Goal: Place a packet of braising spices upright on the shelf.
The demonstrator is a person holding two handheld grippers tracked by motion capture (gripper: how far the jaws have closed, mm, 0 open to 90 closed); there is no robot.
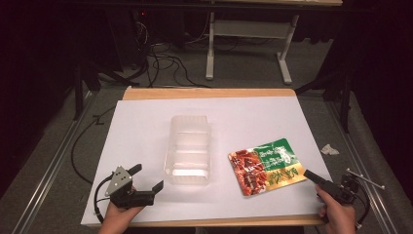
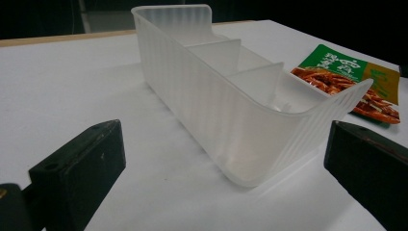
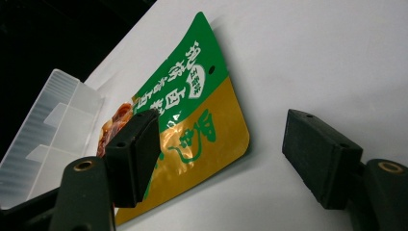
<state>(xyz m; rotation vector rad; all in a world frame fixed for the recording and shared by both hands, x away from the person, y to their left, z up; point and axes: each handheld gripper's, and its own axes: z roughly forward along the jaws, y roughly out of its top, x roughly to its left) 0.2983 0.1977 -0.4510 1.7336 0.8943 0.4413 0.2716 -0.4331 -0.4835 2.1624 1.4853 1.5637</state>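
No placement is judged done: the snack packet (image 1: 267, 165) lies flat on the tabletop (image 1: 146, 126) beside the empty divided container (image 1: 189, 151), while the left tool (image 1: 146, 184) and right tool (image 3: 221, 159) are held wide open, gripping nothing.

Bin (image 1: 189, 146) is frosted see-through plastic with ribbed walls, pouch (image 1: 265, 165) is shiny crinkly foil, table (image 1: 146, 122) top looks matt white with a wood edge, jaws matt black.
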